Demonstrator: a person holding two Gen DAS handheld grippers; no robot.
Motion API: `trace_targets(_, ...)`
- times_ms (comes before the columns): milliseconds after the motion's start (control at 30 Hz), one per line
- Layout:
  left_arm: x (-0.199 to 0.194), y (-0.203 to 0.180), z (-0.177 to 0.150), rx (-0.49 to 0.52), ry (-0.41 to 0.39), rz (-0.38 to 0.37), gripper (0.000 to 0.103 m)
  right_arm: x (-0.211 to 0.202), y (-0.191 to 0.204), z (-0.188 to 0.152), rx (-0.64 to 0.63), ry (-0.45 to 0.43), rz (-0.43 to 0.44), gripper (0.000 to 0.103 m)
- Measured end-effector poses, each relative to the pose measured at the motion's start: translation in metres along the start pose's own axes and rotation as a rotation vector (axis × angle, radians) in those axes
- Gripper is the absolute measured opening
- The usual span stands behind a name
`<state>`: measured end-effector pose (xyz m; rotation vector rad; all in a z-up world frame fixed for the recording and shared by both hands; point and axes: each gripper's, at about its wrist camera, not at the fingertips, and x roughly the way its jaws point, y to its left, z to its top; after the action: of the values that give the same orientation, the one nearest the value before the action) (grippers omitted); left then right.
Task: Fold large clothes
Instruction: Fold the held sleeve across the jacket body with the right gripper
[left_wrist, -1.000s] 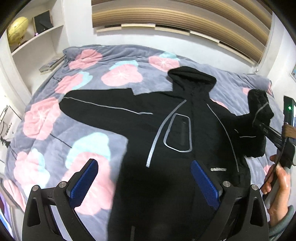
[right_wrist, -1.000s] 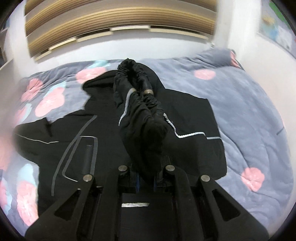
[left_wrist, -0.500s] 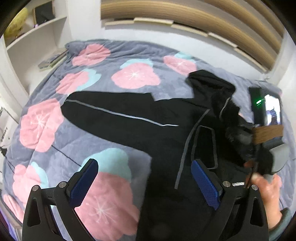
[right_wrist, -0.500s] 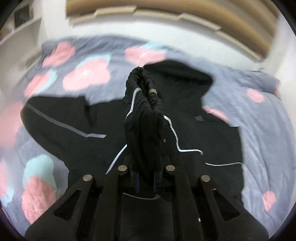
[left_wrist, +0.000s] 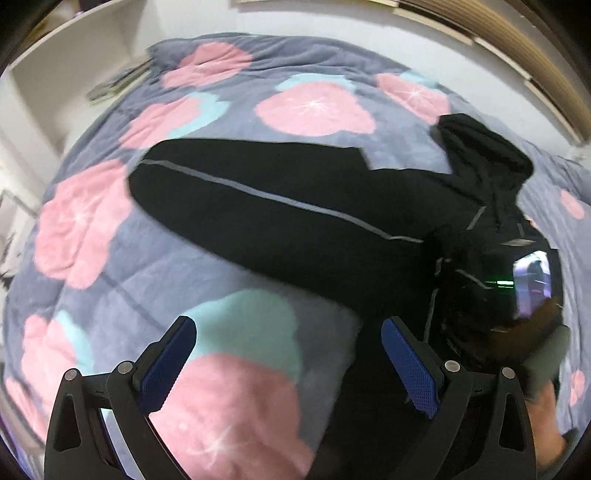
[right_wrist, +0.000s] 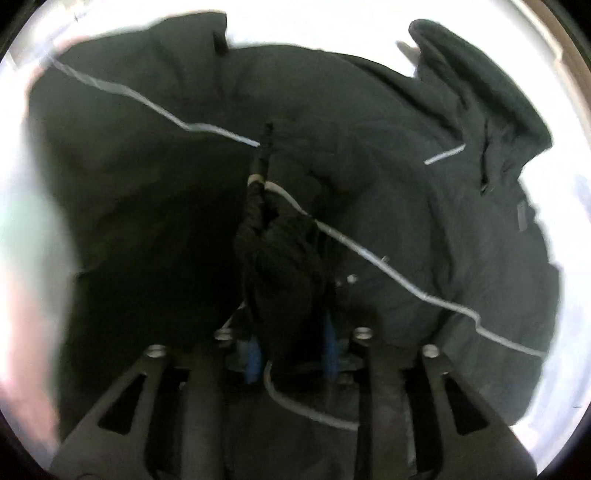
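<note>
The right gripper (right_wrist: 291, 350) has carried the bunched sleeve (right_wrist: 284, 266) across the black hooded jacket (left_wrist: 295, 206), and now the jacket fills almost all of its view. Its blue fingers (right_wrist: 253, 356) are squeezed tight on that sleeve. The left gripper (left_wrist: 291, 360) hangs above the flowered blanket (left_wrist: 110, 258), its jaws wide apart, holding nothing. The jacket lies flat on the blanket with its other sleeve (left_wrist: 229, 184) stretched out to the left.

Left claw (left_wrist: 288, 363) gapes; right claw (right_wrist: 291, 347) (blurred) seemingly clamped.
</note>
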<state>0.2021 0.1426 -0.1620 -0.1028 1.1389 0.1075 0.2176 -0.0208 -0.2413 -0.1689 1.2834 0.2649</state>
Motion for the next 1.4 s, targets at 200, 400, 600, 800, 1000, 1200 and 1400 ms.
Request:
trace_targets(200,0.024,-0.048,0.021,0.072,0.003,-0.253,0.1,-0.066,-0.104,-0.044,0.264,-0.145,0.1,0.06)
trace_targets(400,0.085,-0.106,0.043,0.145,0.115,-0.445,0.098,-0.039,-0.223,-0.089,0.539,-0.082,-0.048,0.047)
trace_targets(600,0.163,-0.141,0.047,0.121,0.322,-0.508,0.032,-0.018,-0.248,-0.104,0.596,-0.044,-0.072,0.029)
trace_targets(800,0.131,-0.139,0.056,0.11,0.209,-0.535,0.018,-0.026,-0.23,-0.09,0.528,-0.053,-0.069,0.033)
trace_targets(1000,0.11,-0.109,0.063,0.071,0.155,-0.506,0.018,-0.043,-0.218,-0.067,0.49,-0.105,-0.042,0.044)
trace_targets(1200,0.166,-0.094,0.038,0.064,0.286,-0.421,0.025,0.018,-0.205,-0.045,0.478,0.018,-0.038,0.059)
trace_targets(1400,0.153,-0.102,0.035,0.085,0.253,-0.373,0.026,0.04,-0.197,-0.036,0.432,0.041,-0.099,0.061)
